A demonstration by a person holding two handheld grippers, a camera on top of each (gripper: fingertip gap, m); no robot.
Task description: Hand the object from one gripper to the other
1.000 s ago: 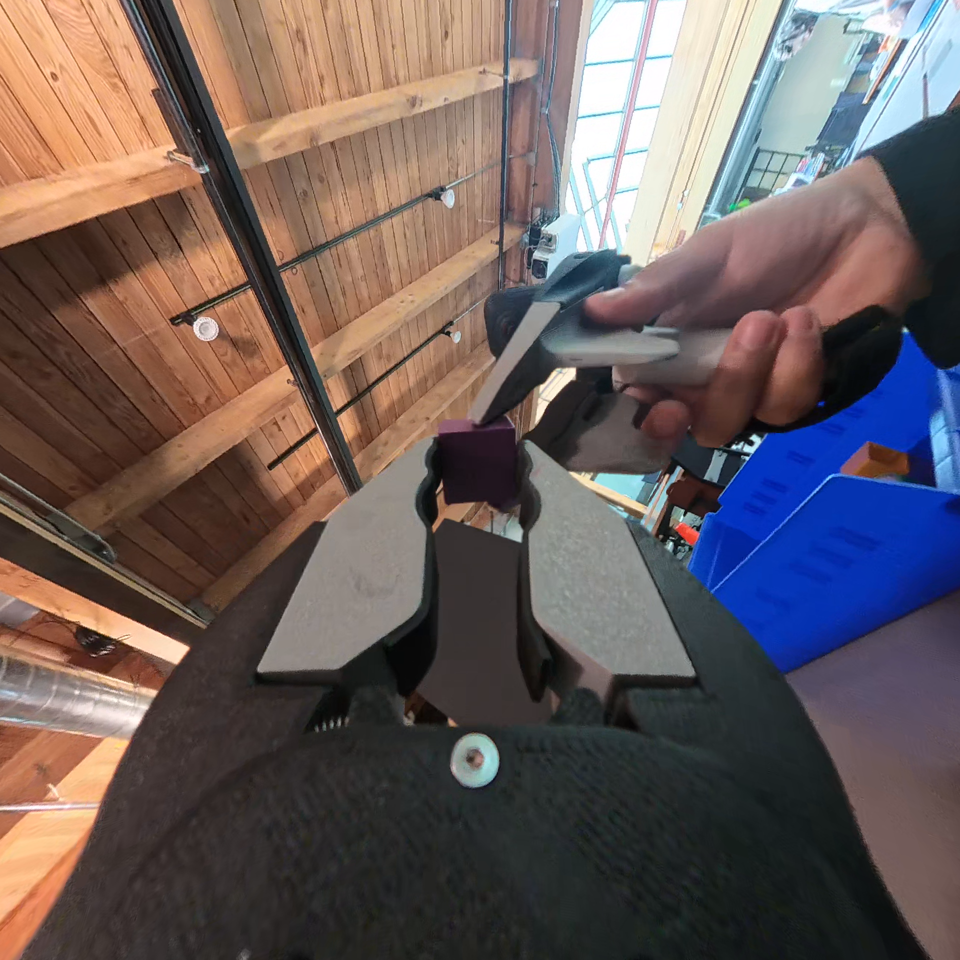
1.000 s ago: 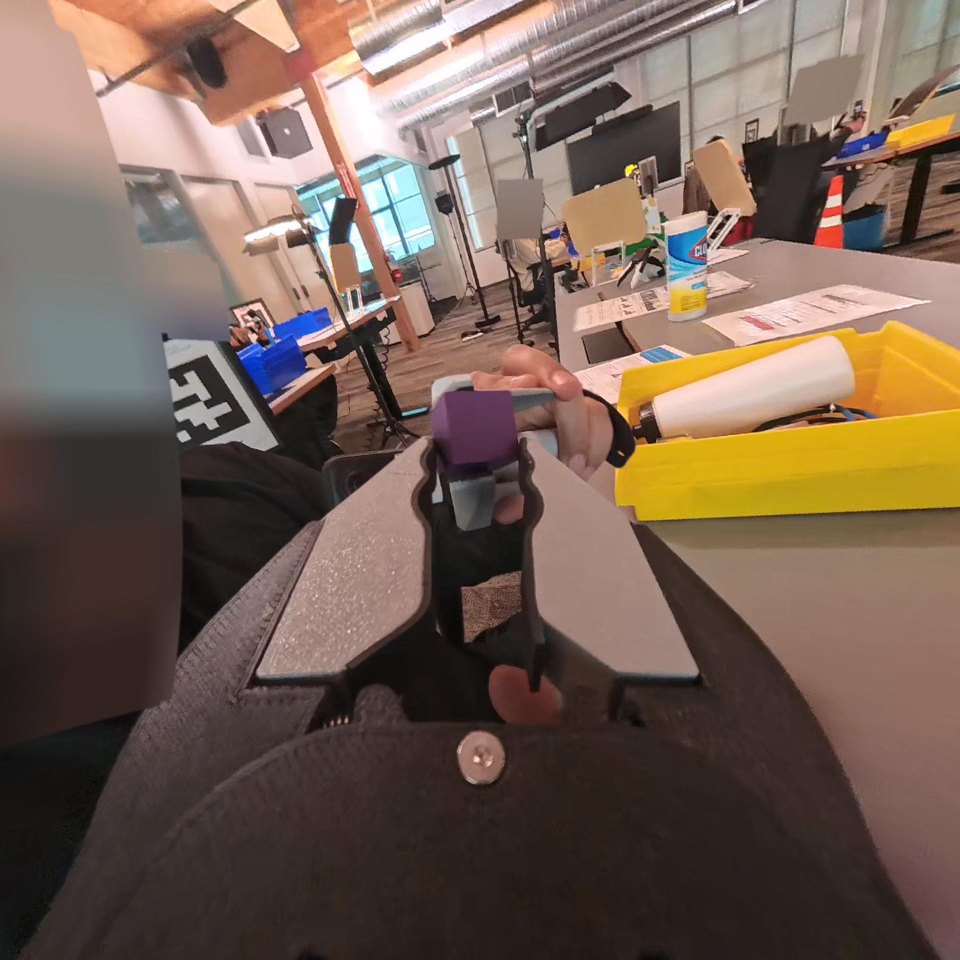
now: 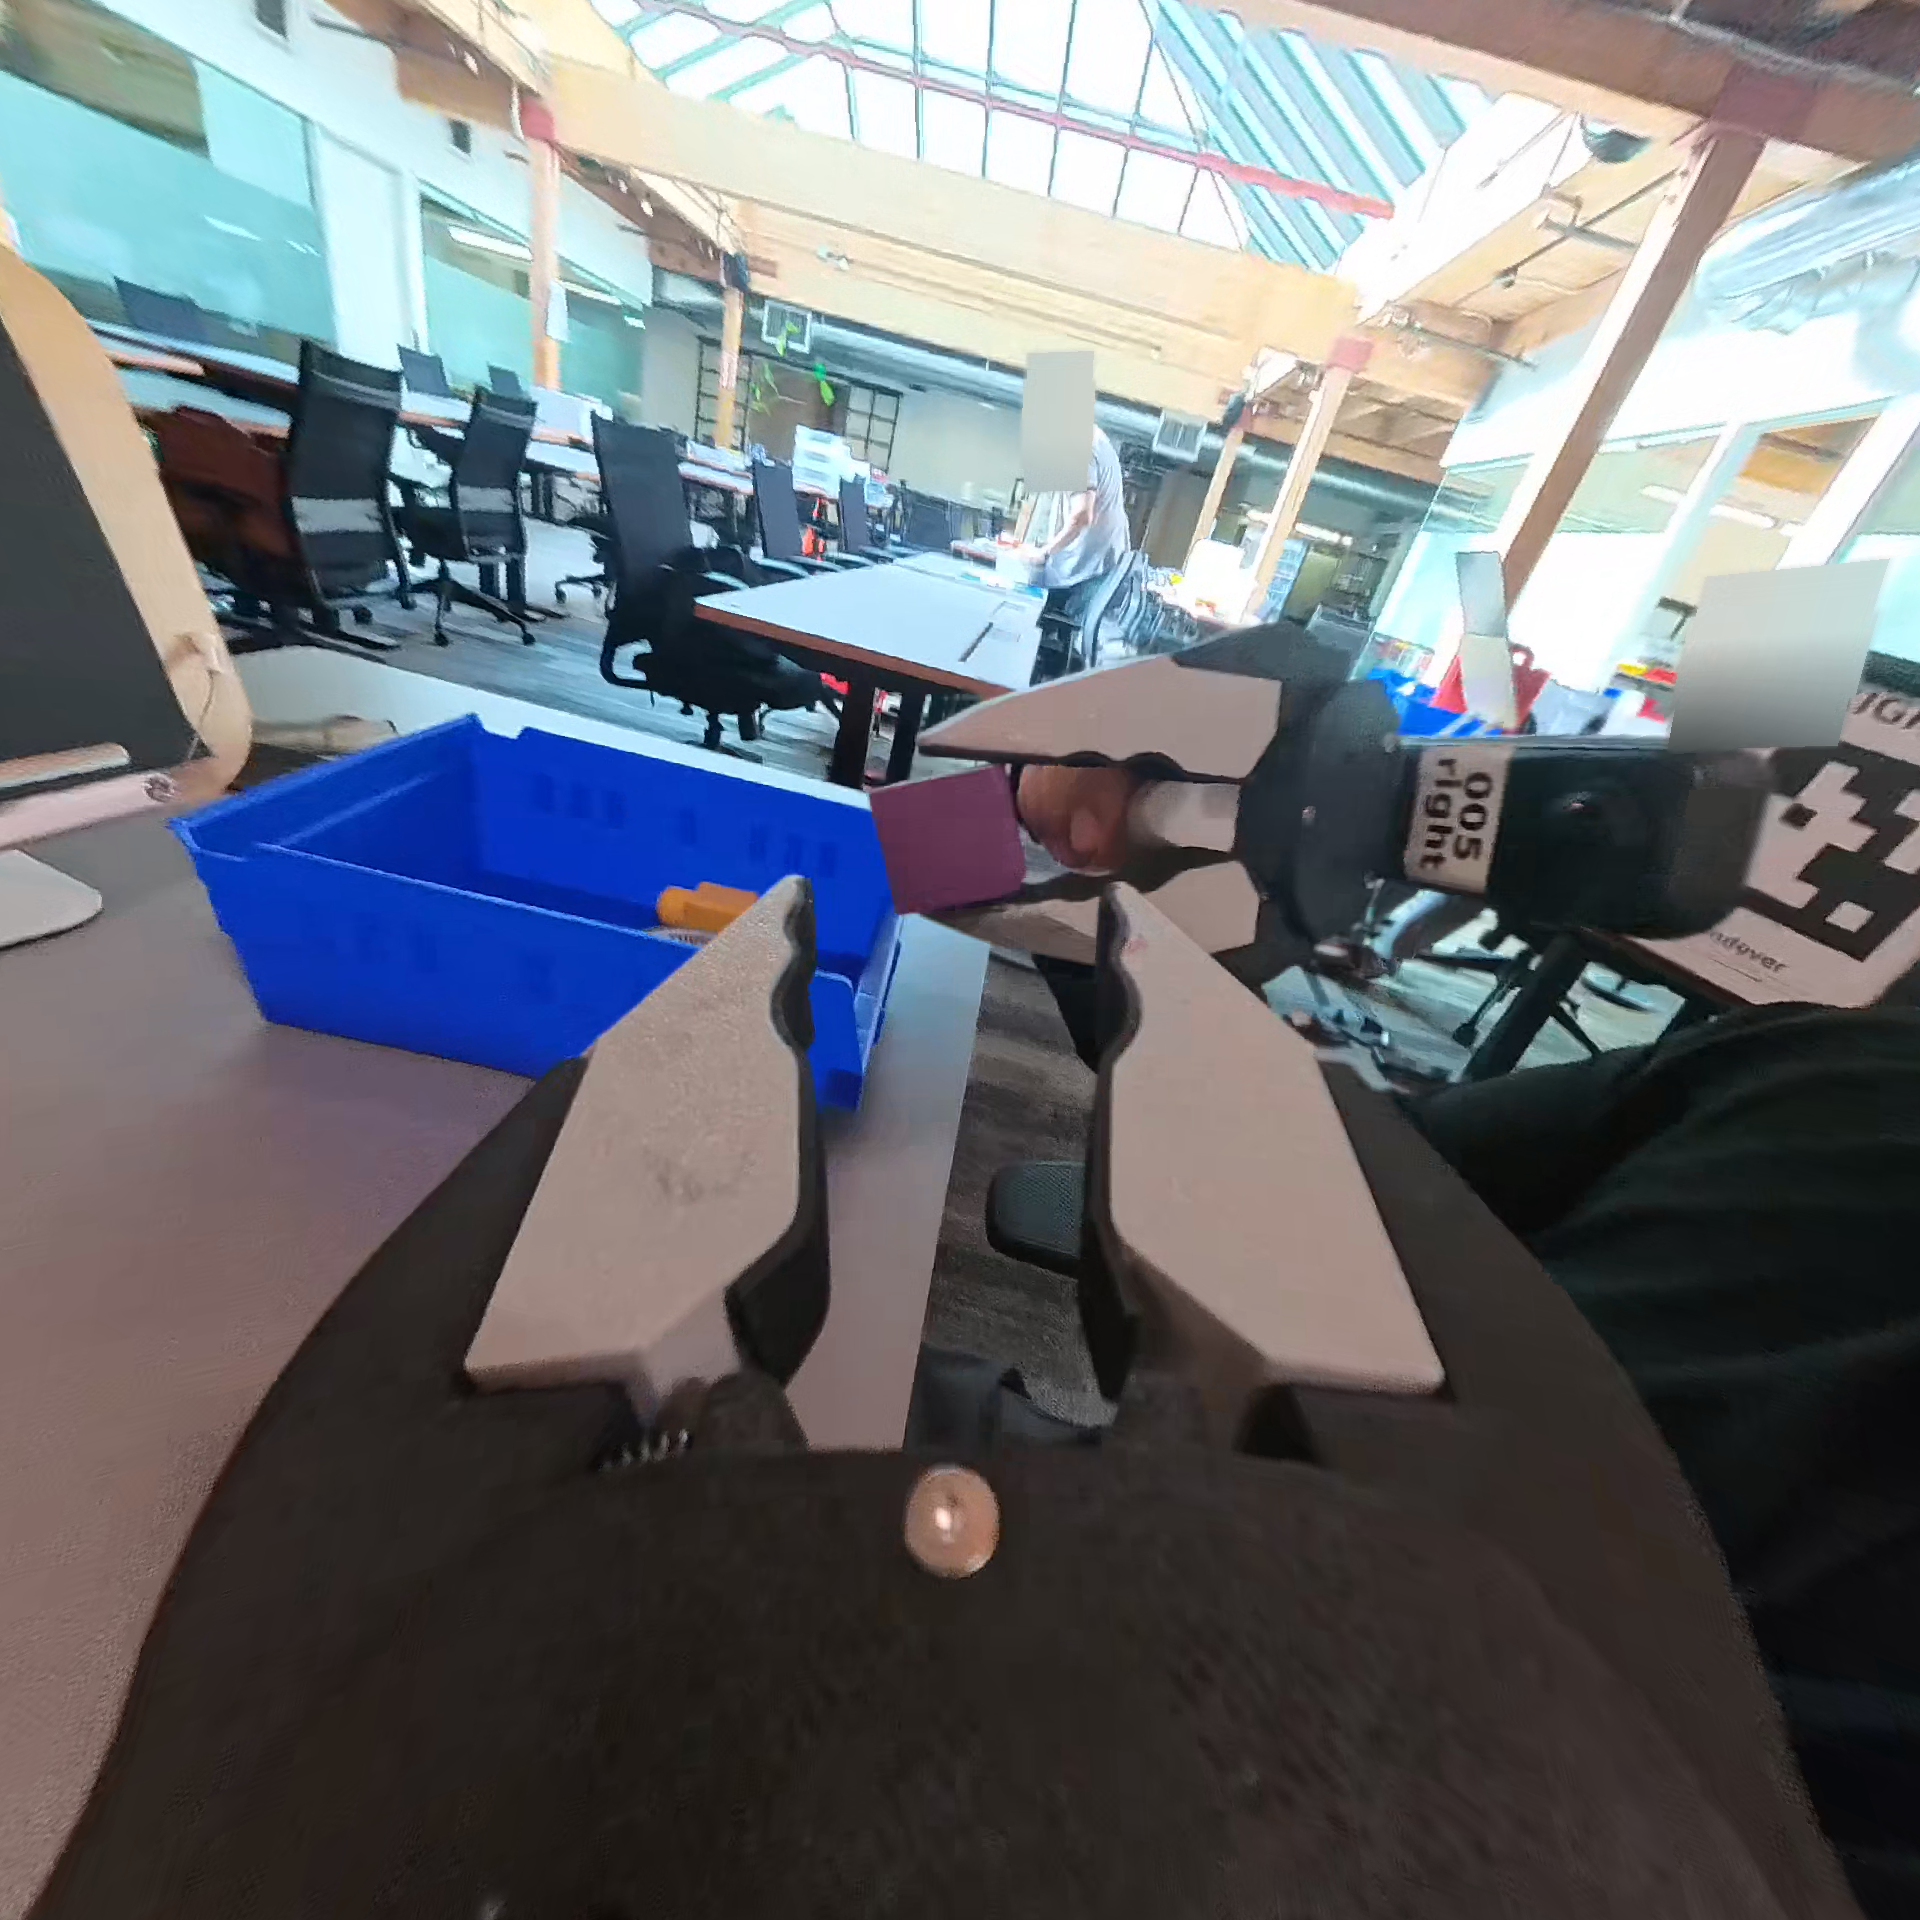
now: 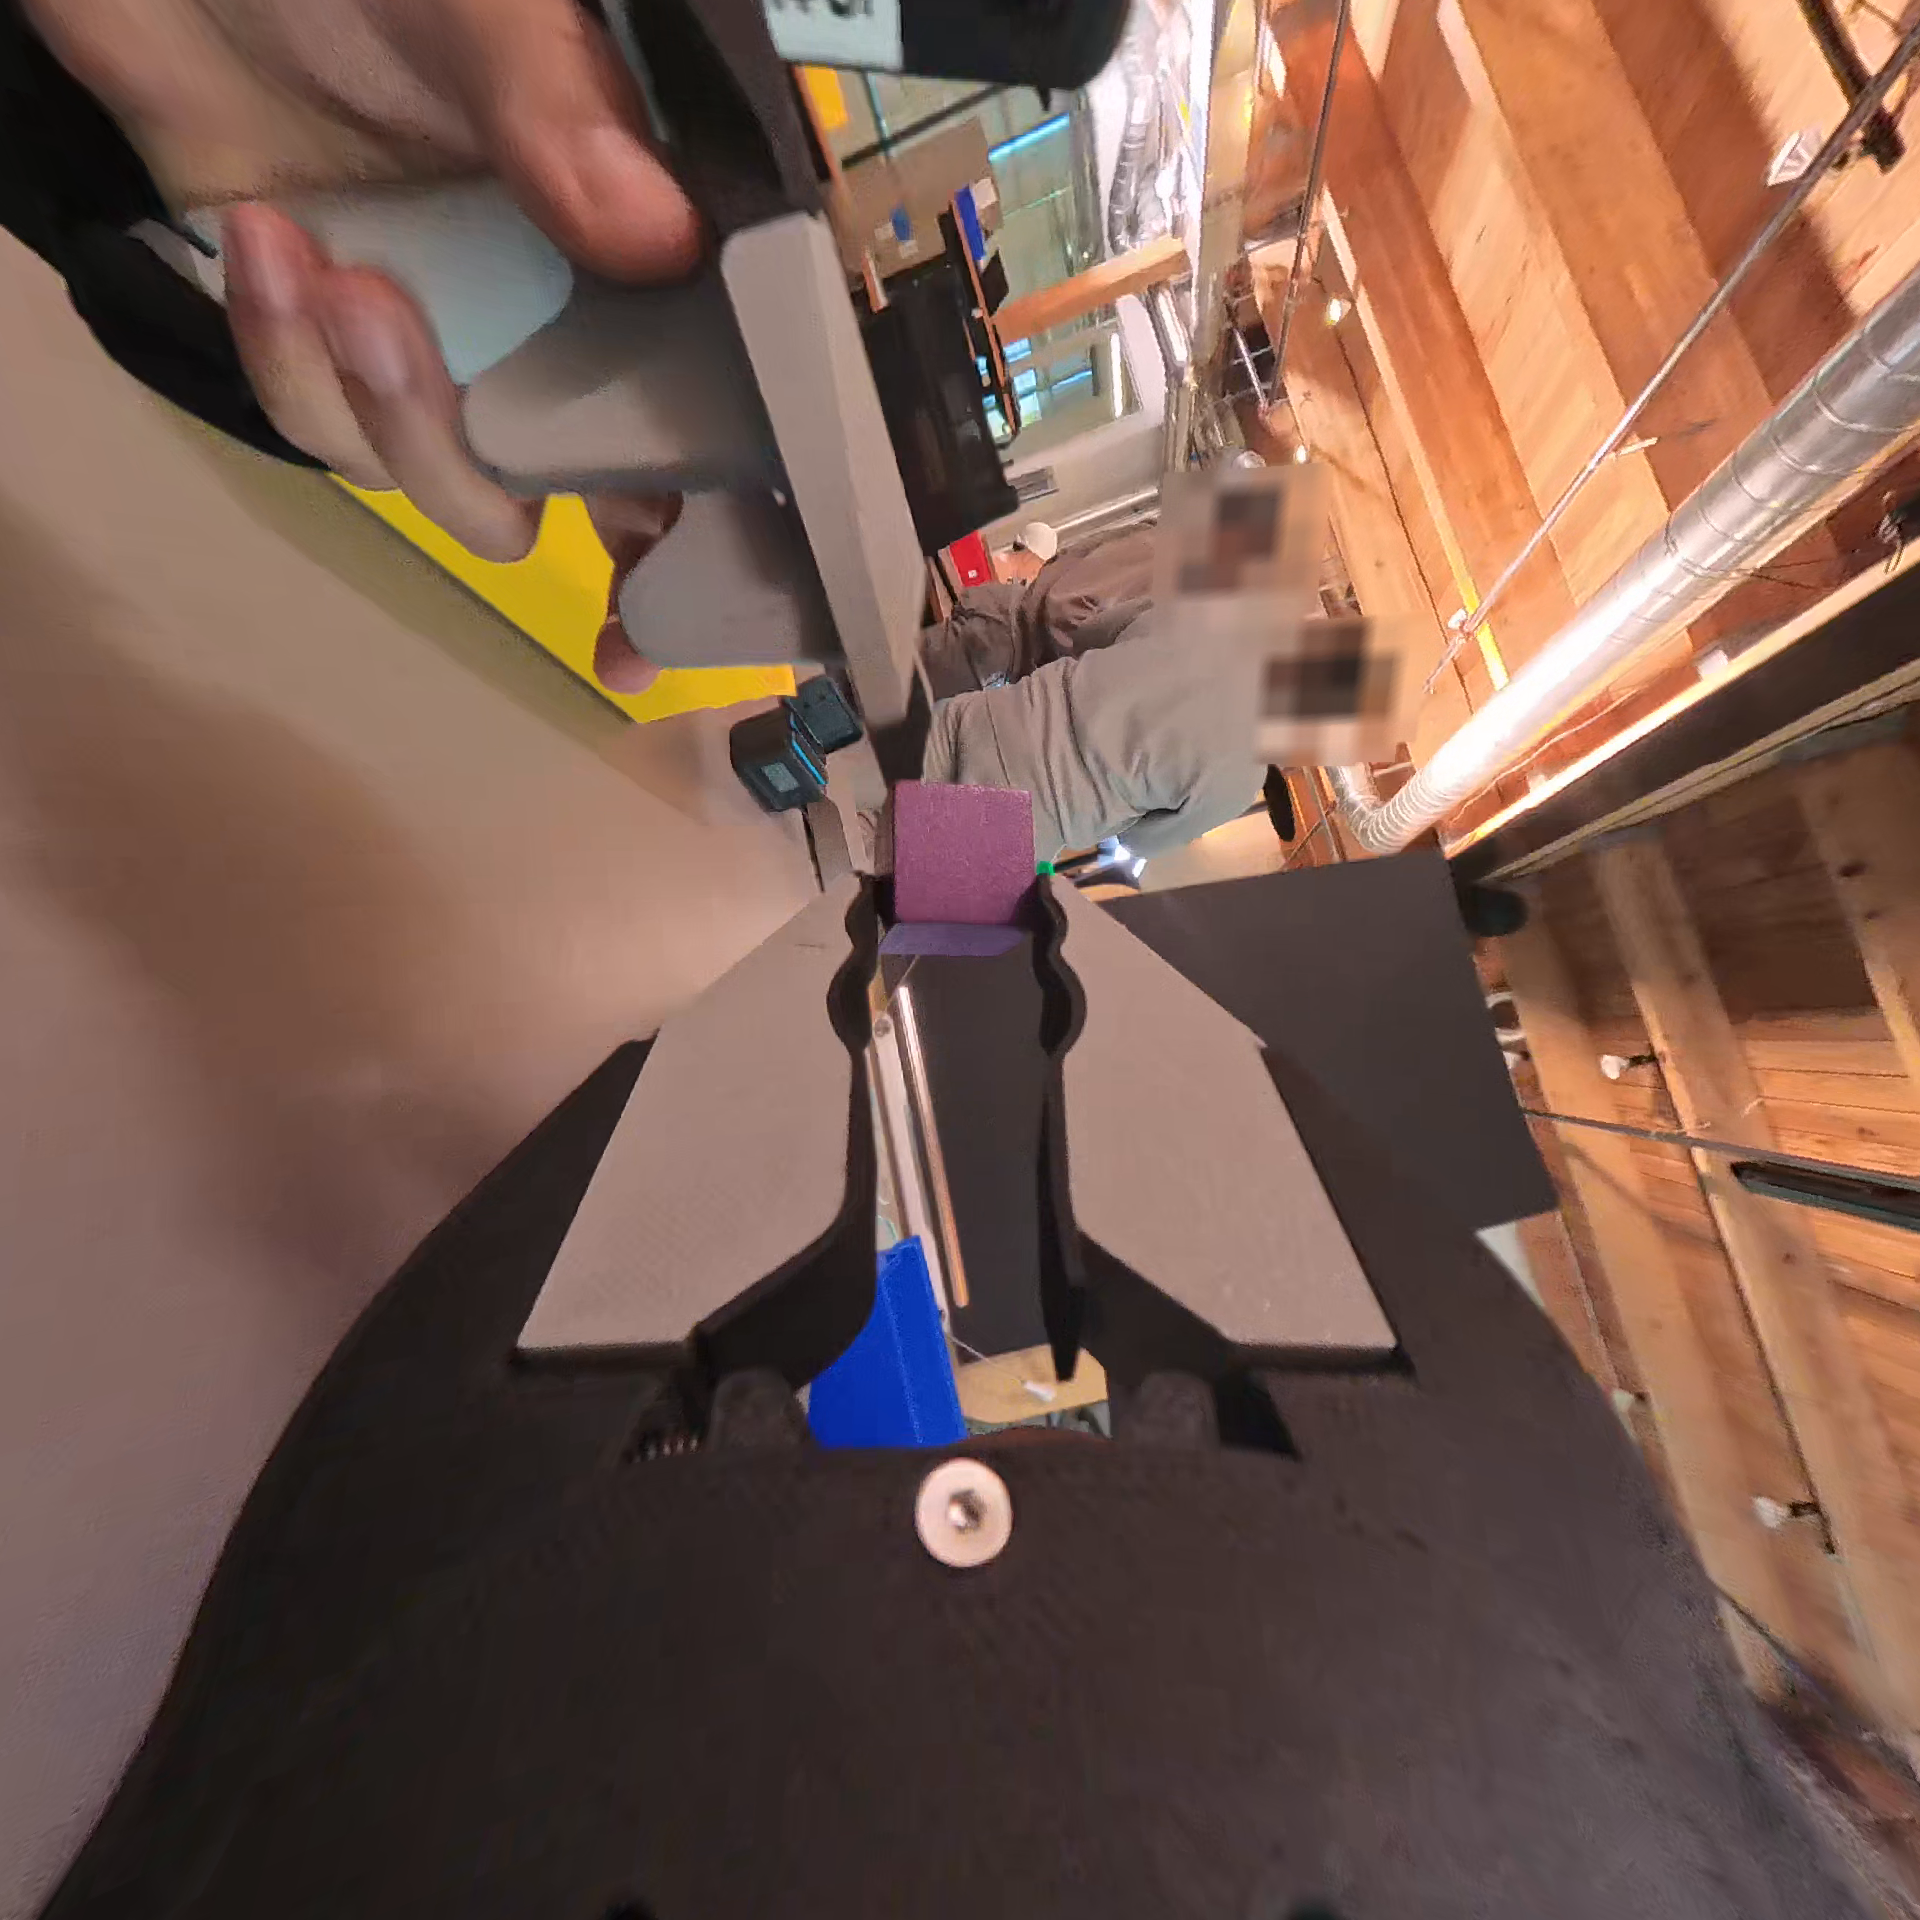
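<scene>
one orange piece (image 3: 707, 906) in blue bin (image 3: 436, 935).

A large open office is seen, lit by a glazed skylight (image 3: 1039, 114) between wooden beams (image 3: 935, 229). Black office chairs (image 3: 665, 582) are placed at long tables (image 3: 883, 623) on a dark floor (image 3: 582, 665). A wood-planked ceiling (image 4: 1507, 260) with a silver duct (image 4: 1662, 540) is shown in the right wrist view.

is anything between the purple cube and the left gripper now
Nothing visible. The purple cube sits clamped in the right gripper, just beyond the tips of the open left gripper, with only open air between them. The blue bin lies off to the side on the table.
</scene>
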